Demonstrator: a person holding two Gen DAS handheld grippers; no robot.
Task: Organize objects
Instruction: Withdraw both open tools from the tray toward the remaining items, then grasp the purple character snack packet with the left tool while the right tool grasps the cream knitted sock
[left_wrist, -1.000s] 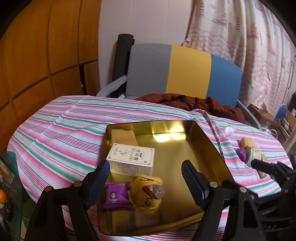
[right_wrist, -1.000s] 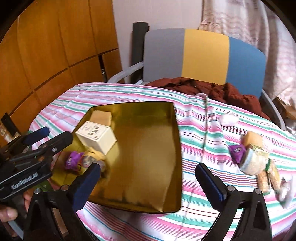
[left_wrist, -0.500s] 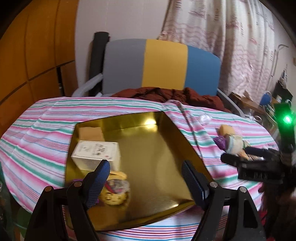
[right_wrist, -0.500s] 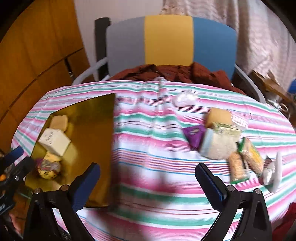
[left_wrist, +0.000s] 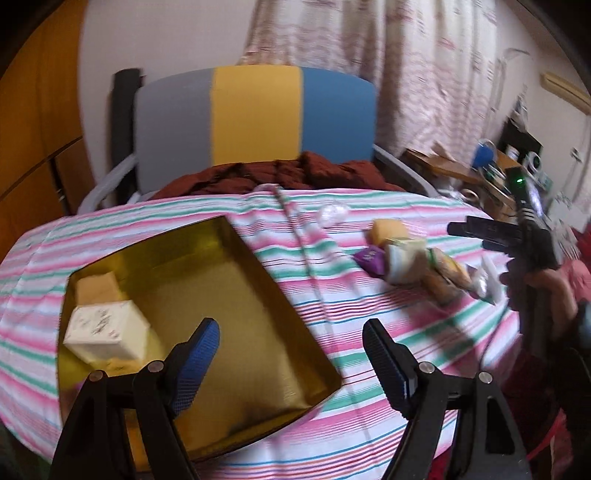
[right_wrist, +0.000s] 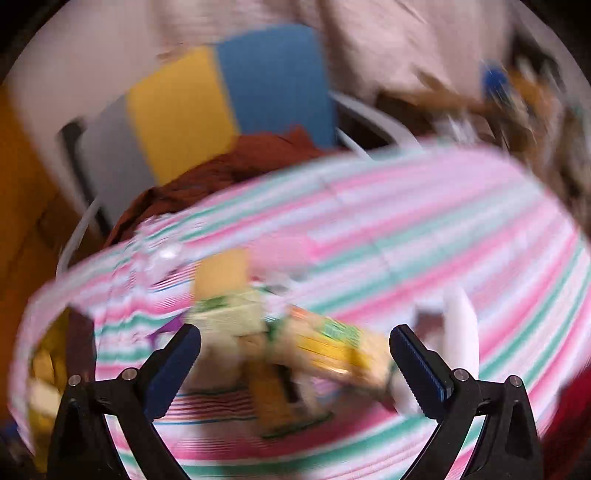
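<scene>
Your right gripper (right_wrist: 295, 365) is spread wide w/ nothing between the pads, and the pile of snack packets (right_wrist: 295, 350) sits right in its sights, though the right wrist view is badly smeared, so slow down before you commit. Left gripper (left_wrist: 291, 365) is likewise wide open and empty, hanging over the near right corner of the gold tray (left_wrist: 295, 317). Tray sits at about 8 o'clock on the striped tablecloth (left_wrist: 369, 325); inside it, a white box (left_wrist: 101, 334) and a tan block (left_wrist: 98, 290) crowd the left wall at 9 o'clock, so most of the floor looks free. In the left wrist view the loose stuff is at 2 o'clock: a yellow block (left_wrist: 388, 230), a purple packet (left_wrist: 371, 258), a pale wrapped packet (left_wrist: 404, 264), biscuit packs (left_wrist: 443, 280), all touching or overlapping. A clear wrapper (left_wrist: 332, 216) lies apart toward 12. My read: you're lining up 1 pick from that heap. Take the piece on the outside edge, not the middle, else neighbours could drag along. I'd go for the long yellow-green pack (right_wrist: 332, 350), but blur hides whether it lies on top. Square the pads across its narrow width, come down low, close gently since crinkly wrap may slip. Keep the left tool clear of the tray's mouth for the drop.
</scene>
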